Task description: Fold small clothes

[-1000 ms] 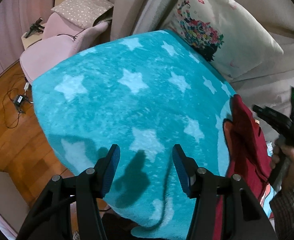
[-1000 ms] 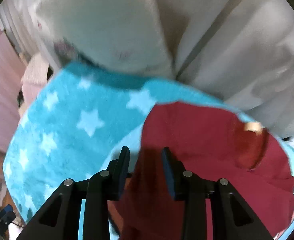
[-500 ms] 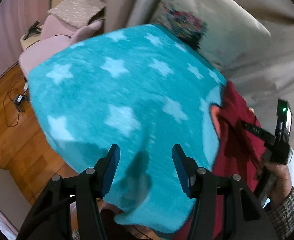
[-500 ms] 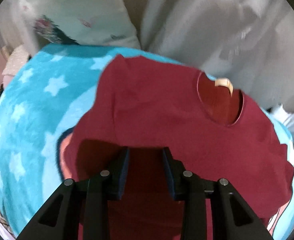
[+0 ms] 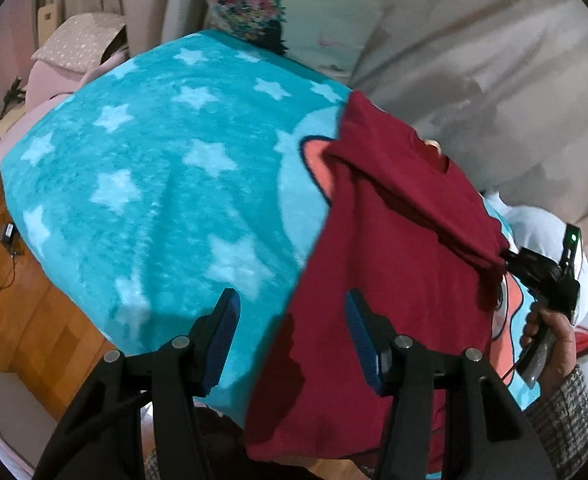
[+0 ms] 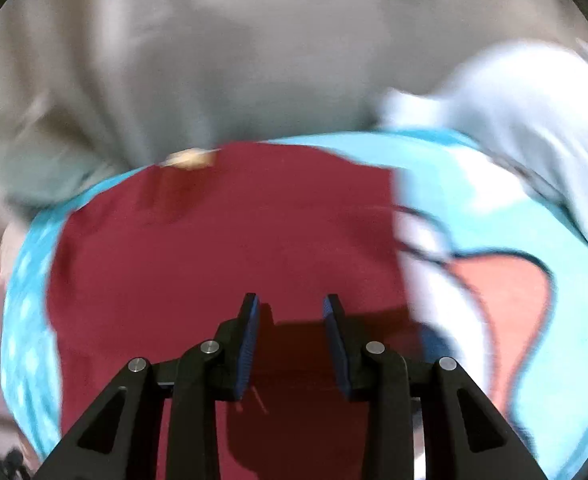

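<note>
A dark red T-shirt (image 5: pixel 394 264) lies on a turquoise star blanket (image 5: pixel 154 176), with one fold of cloth raised along its far right side. It also shows in the right wrist view (image 6: pixel 222 256), spread flat with its neck label at the far edge. My left gripper (image 5: pixel 290 336) is open and empty above the shirt's left edge. My right gripper (image 6: pixel 290 332) is open just above the shirt's near part. In the left wrist view the right gripper (image 5: pixel 542 276) sits by the raised fold, and contact is unclear.
A flowered white pillow (image 5: pixel 294 12) and grey sofa cushions (image 5: pixel 494 60) stand behind the blanket. A pale blue garment (image 6: pixel 514 92) lies at the far right. A pink chair (image 5: pixel 46 80) and wooden floor (image 5: pixel 22 304) with cables are to the left.
Both grippers have moved right over the red shirt. The left view swung from bare blanket to the shirt. The shirt now lies more spread out, and the right view is blurred by motion.
</note>
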